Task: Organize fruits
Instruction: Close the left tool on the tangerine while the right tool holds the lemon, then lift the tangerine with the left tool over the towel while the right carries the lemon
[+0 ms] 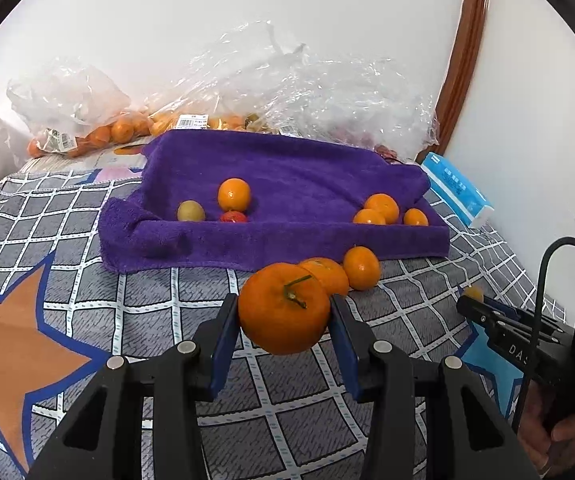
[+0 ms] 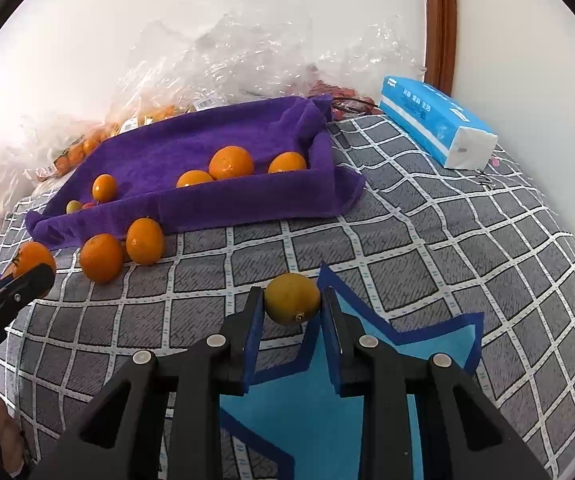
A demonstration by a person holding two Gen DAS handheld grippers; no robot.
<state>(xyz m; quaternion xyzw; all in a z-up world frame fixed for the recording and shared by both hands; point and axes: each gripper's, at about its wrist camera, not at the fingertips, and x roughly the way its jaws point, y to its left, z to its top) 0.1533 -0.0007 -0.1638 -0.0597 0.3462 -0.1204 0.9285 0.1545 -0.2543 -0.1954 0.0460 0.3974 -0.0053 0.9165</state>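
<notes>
1. White wall [image 1: 287, 8] behind everything; brown wood trim [image 1: 467, 52] runs up it at far right.
2. Quilt [image 2: 427, 240], grey check w/ star patches, is the work surface. An orange star [image 1: 11, 344] sits on my left, a blue star [image 2: 327, 400] under my right gripper.
3. Clear plastic bags [image 1: 307, 80] piled along the wall, some w/ oranges inside.
4. Purple towel [image 1: 279, 168] draped as a tray w/ raised sides, mid-quilt. Inside: 3 oranges [image 1: 381, 208] at its right end; one orange, a green fruit [image 1: 190, 211] and a red fruit at its left.
5. Blue tissue pack [image 2: 435, 128] right of the towel, near the wall.
6. Open quilt lies between my grippers and the towel's front edge, except 2 loose oranges [image 2: 121, 250] just in front of that edge.
7. My left gripper [image 1: 283, 316] is clamped on a stemmed orange [image 1: 283, 308], held above the quilt.
8. My right gripper [image 2: 292, 300] pinches a yellowish fruit [image 2: 292, 298] over the blue star.
</notes>
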